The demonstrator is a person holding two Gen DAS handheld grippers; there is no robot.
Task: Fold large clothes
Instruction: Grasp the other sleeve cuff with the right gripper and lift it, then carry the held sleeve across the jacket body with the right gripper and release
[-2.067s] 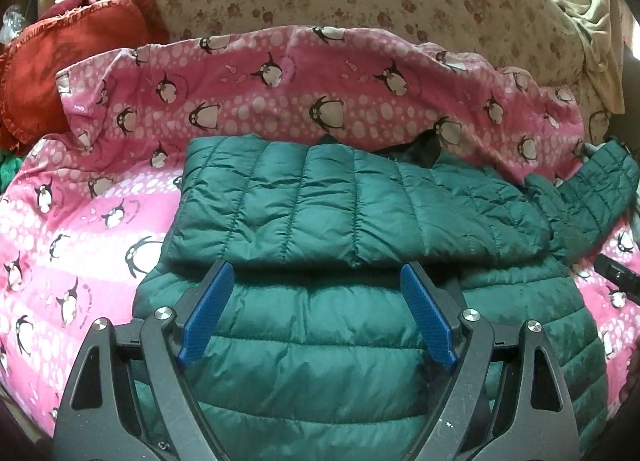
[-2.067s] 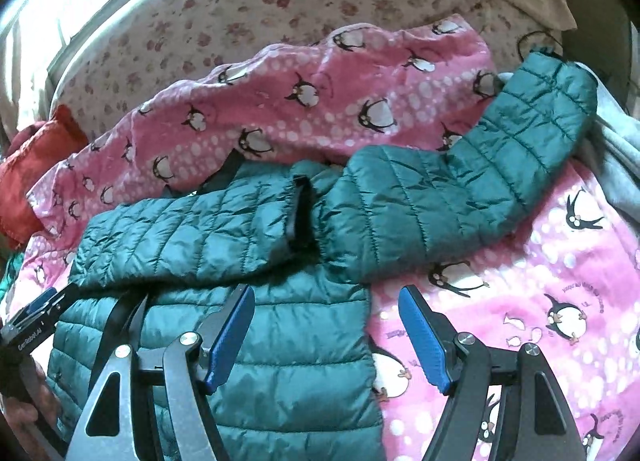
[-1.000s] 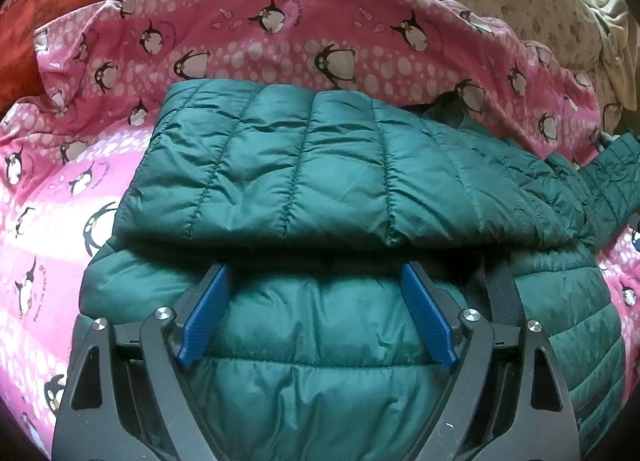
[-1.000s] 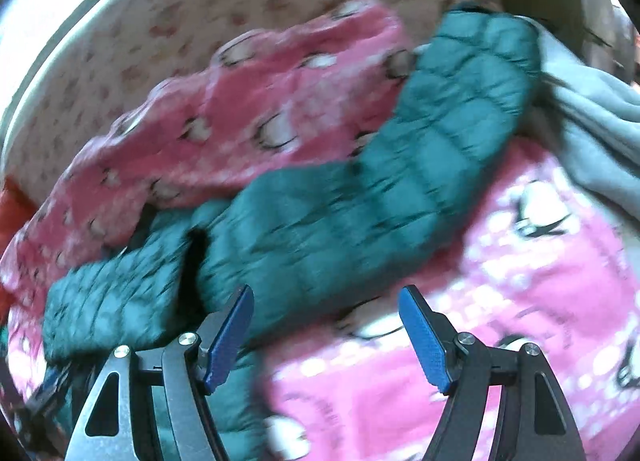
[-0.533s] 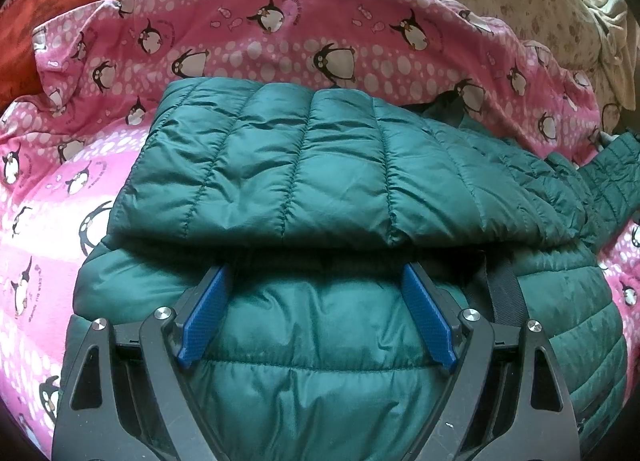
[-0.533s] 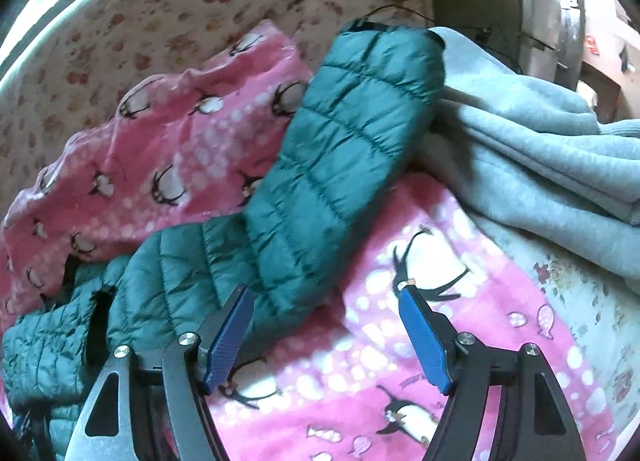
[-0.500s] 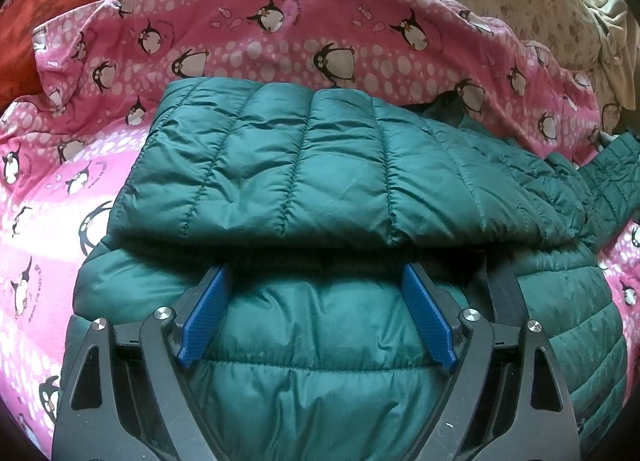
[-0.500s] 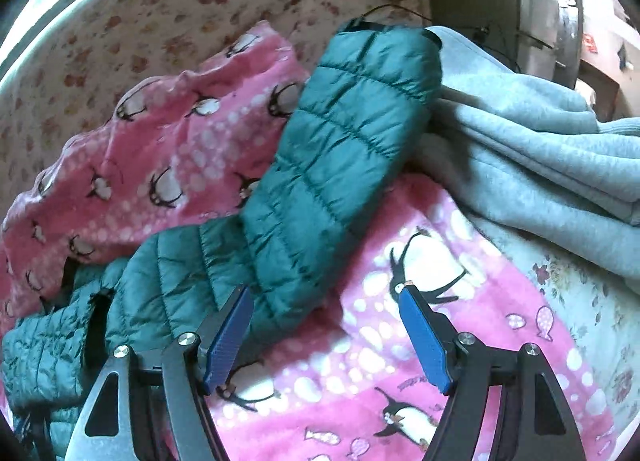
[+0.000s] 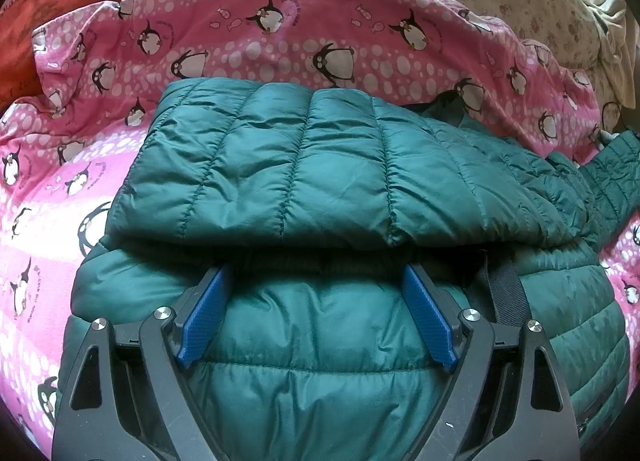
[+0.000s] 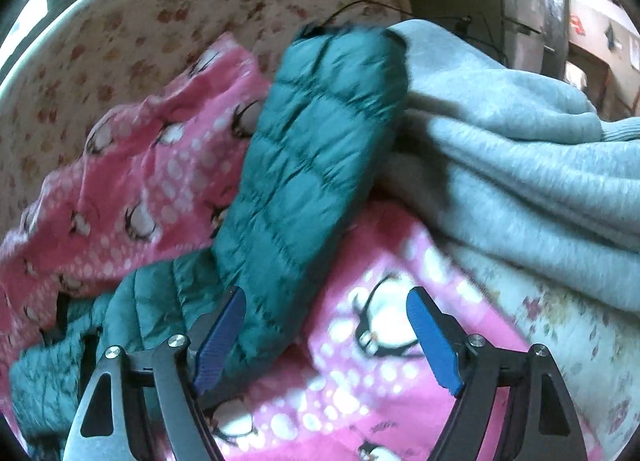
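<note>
1. The jaws of the left gripper are spread apart and empty; the quilted body of the green puffer jacket bulges between them, and their tips reach just under the edge of the sleeve already folded across it.
2. The jaws of the right gripper are likewise apart and clamped on nothing – the left pad lies against the outstretched sleeve, the right over the pink penguin blanket.
3. The jacket is laid on that blanket on the bed; the unfolded sleeve runs up and away until its cuff touches a grey sweatshirt.
4. The step in hand is judged to be the second sleeve fold. It would be done best if the sleeve were taken near the cuff, both layers pinched, and carried flat across the body.
5. The slippery, puffy shell may spring back – the body could be pressed down by the left gripper while the sleeve is laid.
6. The sweatshirt should not be snagged with the cuff.
</note>
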